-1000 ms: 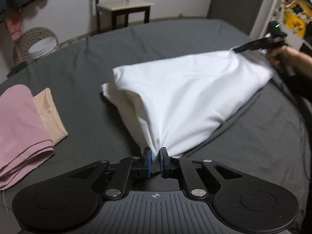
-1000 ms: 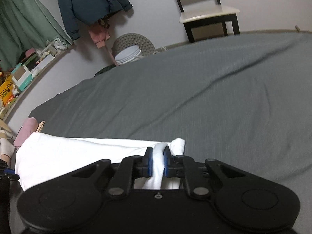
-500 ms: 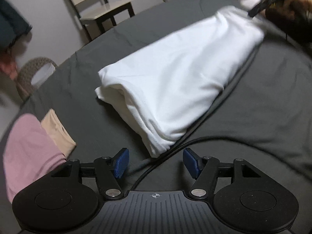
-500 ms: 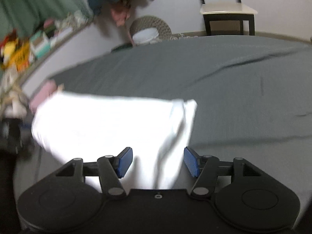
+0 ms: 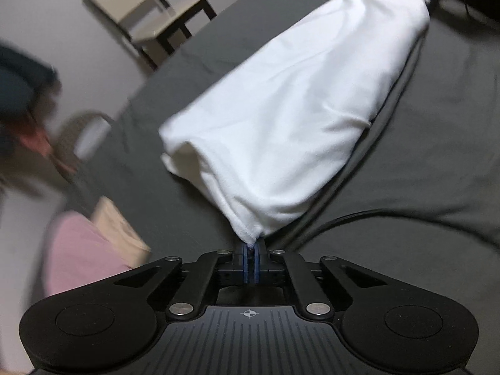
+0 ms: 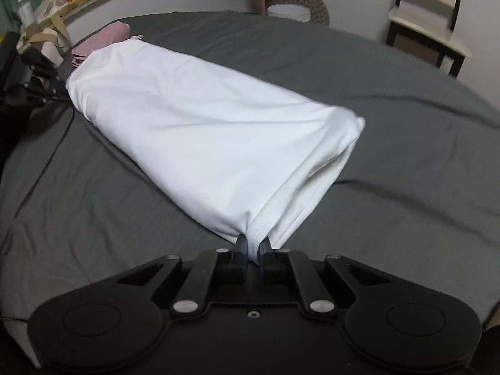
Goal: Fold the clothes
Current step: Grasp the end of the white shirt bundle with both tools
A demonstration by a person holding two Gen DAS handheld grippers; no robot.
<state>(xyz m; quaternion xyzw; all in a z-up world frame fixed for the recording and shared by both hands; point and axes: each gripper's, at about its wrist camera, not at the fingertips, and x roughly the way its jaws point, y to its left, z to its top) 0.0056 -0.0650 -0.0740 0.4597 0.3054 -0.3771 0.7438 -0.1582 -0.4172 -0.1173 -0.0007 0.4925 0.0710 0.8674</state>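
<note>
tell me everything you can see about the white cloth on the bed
The white garment is plain, soft-looking fabric with no print, already folded into a long layered band with hemmed edges showing at its ends. It stretches across the dark grey bedsheet, sagging onto it in the middle. The left gripper pinches one end corner and the right gripper pinches the opposite end, both shut on bunched cloth. Folded pink clothes lie just beyond it.

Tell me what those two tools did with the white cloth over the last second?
Half a second ago both tools stood open, the cloth let go. Now the left tool and right tool are each shut again on an end of the folded white garment, which stretches between them over the grey bed. The pink folded clothes stayed put.
</note>
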